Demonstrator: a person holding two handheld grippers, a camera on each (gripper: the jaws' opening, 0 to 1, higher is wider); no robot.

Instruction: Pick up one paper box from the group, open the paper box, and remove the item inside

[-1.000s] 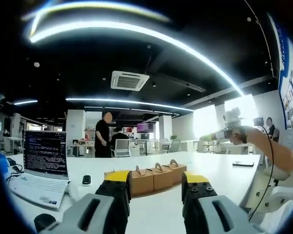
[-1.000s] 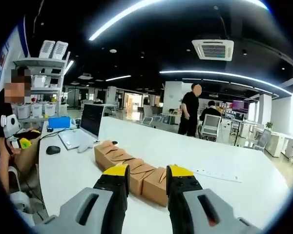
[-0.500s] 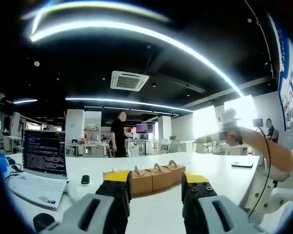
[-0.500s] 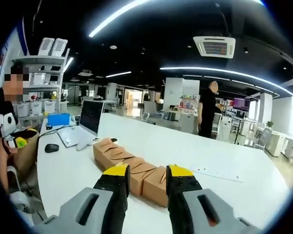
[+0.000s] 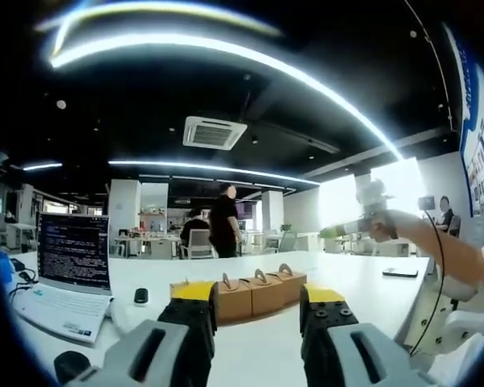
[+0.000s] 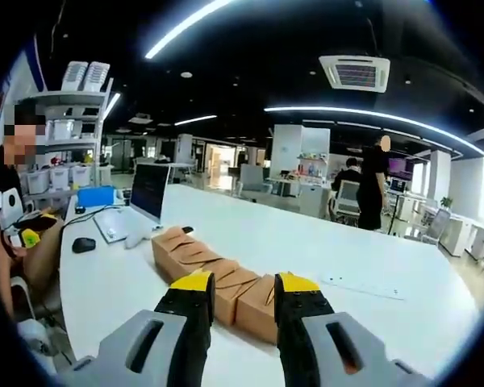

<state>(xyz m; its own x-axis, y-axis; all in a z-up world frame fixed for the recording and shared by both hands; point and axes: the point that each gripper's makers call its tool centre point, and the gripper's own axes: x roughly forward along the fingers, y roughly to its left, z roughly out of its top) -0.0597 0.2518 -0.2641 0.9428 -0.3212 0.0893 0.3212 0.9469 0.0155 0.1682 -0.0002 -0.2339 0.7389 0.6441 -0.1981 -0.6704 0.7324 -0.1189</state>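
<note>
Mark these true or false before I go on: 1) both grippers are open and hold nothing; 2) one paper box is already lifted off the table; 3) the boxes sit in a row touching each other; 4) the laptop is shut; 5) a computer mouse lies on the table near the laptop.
1) True. The left gripper and the right gripper both have their jaws apart with nothing between them.
2) False. All the paper boxes rest on the white table.
3) True. They stand side by side in one row, closed, seen in both views.
4) False. The laptop is open with its screen lit.
5) True. A dark mouse lies on the table by the laptop.
</note>
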